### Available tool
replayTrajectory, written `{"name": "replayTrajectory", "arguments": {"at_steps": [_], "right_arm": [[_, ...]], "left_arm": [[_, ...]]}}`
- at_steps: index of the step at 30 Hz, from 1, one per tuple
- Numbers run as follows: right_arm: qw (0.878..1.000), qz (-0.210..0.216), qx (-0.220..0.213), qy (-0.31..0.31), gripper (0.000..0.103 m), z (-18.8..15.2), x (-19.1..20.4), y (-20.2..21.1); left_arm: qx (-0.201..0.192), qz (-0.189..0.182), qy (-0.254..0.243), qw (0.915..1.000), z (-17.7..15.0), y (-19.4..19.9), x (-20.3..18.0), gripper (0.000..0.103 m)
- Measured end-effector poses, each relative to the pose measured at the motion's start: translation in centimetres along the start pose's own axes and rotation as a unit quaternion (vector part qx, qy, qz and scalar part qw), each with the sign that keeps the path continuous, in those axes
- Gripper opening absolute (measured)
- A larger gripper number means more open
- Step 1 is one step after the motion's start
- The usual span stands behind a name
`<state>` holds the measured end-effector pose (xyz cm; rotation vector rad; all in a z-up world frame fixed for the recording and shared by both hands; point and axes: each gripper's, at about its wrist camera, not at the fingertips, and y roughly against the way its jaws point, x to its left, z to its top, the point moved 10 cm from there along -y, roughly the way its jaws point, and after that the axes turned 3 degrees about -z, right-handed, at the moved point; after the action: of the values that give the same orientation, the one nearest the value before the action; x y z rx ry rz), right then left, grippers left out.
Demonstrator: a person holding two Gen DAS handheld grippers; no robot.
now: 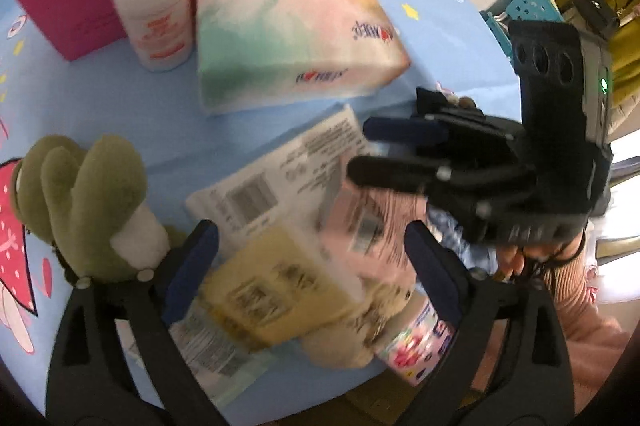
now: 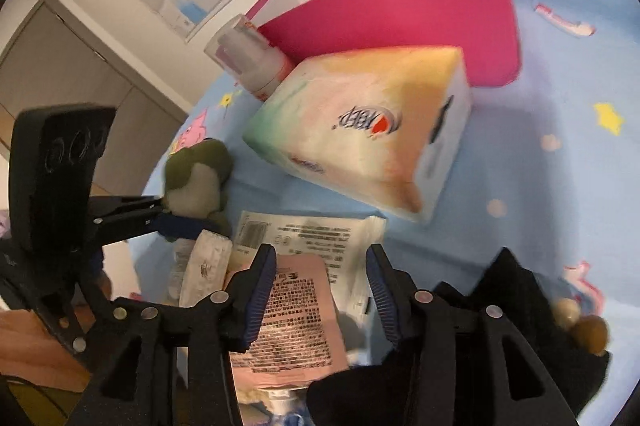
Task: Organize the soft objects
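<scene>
In the left wrist view the left gripper (image 1: 312, 258) stands wide over a yellow packet (image 1: 276, 290) heaped on the desk (image 1: 160, 114), while in the right wrist view the right gripper (image 2: 322, 290) stands wide around a pink packet (image 2: 296, 322), apparently unclamped, near the pink box (image 2: 400, 22).

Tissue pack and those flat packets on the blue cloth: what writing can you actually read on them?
Pastel soft tissue pack: a red-and-dark logo, upside down and blurred; unreadable.
Pink flat packet: dense print, too small to read.
White flat packet: barcode and fine print, blurred.
White pump bottle: orange lettering, blurred.
Yellow packet: blurred.
</scene>
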<state>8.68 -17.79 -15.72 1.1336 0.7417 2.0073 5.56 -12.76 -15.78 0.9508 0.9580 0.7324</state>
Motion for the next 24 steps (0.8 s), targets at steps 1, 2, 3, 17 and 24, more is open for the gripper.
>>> {"name": "replayTrajectory", "arguments": {"at_steps": [1, 2, 3, 17, 24], "right_arm": [[1.000, 0.000, -0.001, 0.002, 0.050, 0.1, 0.0, 0.0], [1.000, 0.002, -0.001, 0.000, 0.050, 0.1, 0.1, 0.0], [1.000, 0.003, -0.002, -0.003, 0.049, 0.1, -0.1, 0.1], [1.000, 0.017, -0.017, -0.019, 0.048, -1.0, -1.0, 1.6], [1.000, 0.021, -0.006, -0.011, 0.053, -1.1, -0.7, 0.9]], "left_arm": [[0.006, 0.005, 0.003, 1.0000, 0.0, -0.2, -0.2, 0.096], [0.011, 0.006, 0.002, 0.9999, 0.0, -0.5, -0.4, 0.098], [0.013, -0.001, 0.000, 0.9999, 0.1, -0.8, -1.0, 0.101], [-0.013, -0.078, 0.030, 0.9964, -0.8, 1.4, 0.3, 0.101], [0.023, -0.052, 0.069, 0.9960, -0.4, 0.0, 0.5, 0.101]]}}
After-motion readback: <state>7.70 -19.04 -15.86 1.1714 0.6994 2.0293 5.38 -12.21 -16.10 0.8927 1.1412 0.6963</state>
